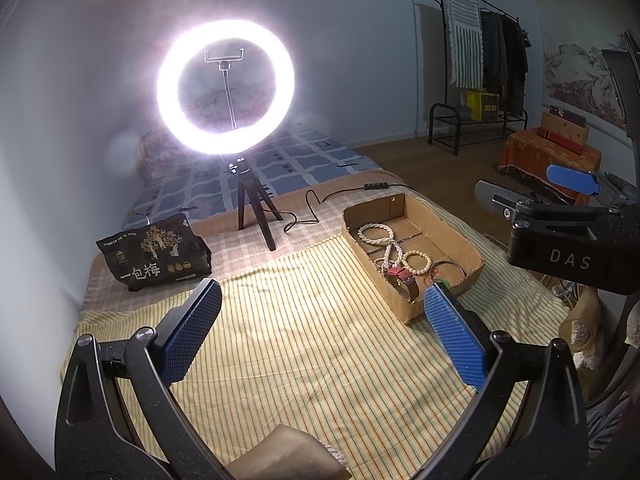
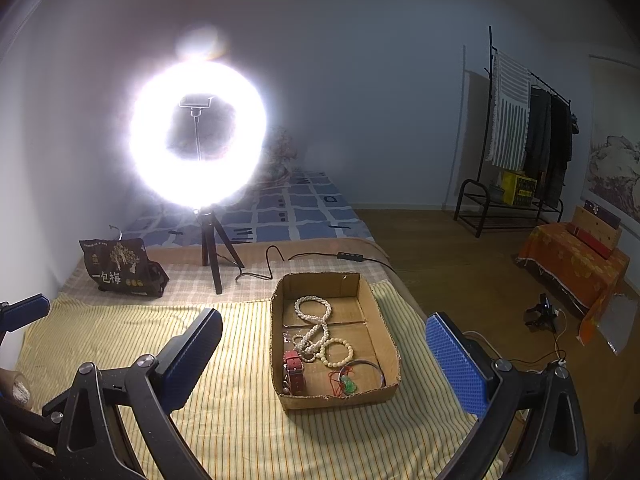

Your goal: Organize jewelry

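Note:
A shallow cardboard box (image 2: 340, 398) lies on the yellow striped cloth. Inside are a long pearl necklace (image 2: 314, 320), a cream bead bracelet (image 2: 338, 354), a red watch strap (image 2: 292, 372), a thin silver bangle (image 2: 368, 370) and a green pendant on red cord (image 2: 348, 384). My right gripper (image 2: 324, 356) is open and empty, held short of the box. My left gripper (image 1: 324, 320) is open over the cloth, with the box (image 1: 372, 260) ahead to its right. In the left wrist view the right gripper (image 1: 536, 190) hangs beyond the box, apart from it.
A lit ring light on a tripod (image 2: 212, 256) stands behind the cloth, its cable (image 2: 272, 264) trailing toward the box. A black snack bag (image 2: 120, 268) sits at the back left. Wooden floor, a clothes rack (image 2: 520, 132) and an orange-draped stand (image 2: 572, 268) lie to the right.

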